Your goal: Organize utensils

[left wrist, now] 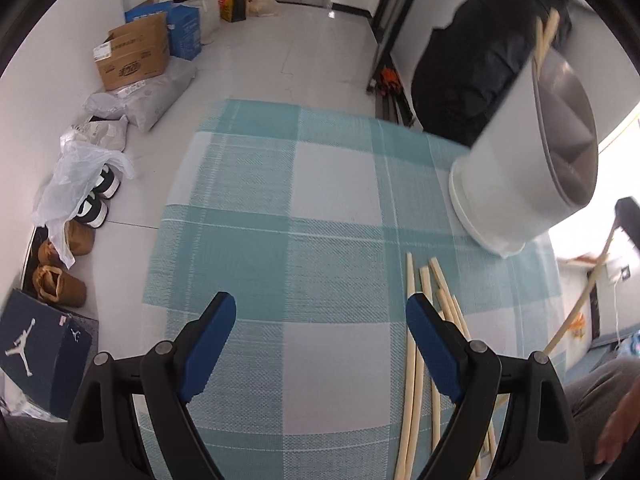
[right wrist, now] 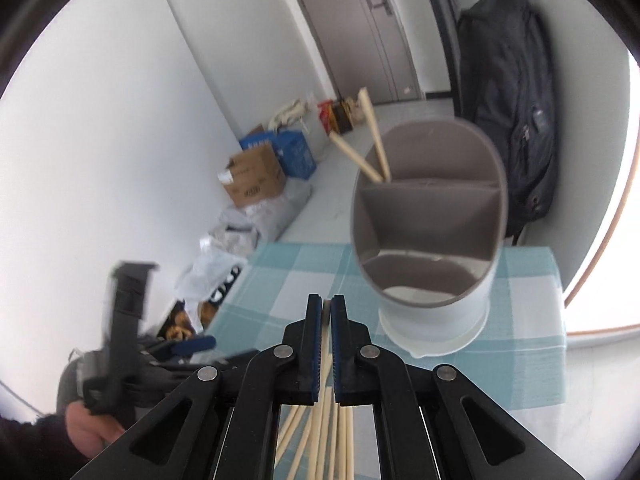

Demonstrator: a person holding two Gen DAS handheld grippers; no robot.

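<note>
Several pale wooden chopsticks lie loose on the teal checked tablecloth, partly under the right finger of my left gripper. That gripper hangs open over the cloth with nothing between its fingers. A grey divided utensil holder stands at the table's far right with two chopsticks leaning in its back compartment. My right gripper is shut on one chopstick, lifted above the loose pile and facing the holder. The raised chopstick also shows at the right edge of the left wrist view.
Cardboard boxes, plastic bags and shoes line the floor left of the table. A black backpack hangs behind the holder. A hand holds the left gripper at the lower left of the right wrist view.
</note>
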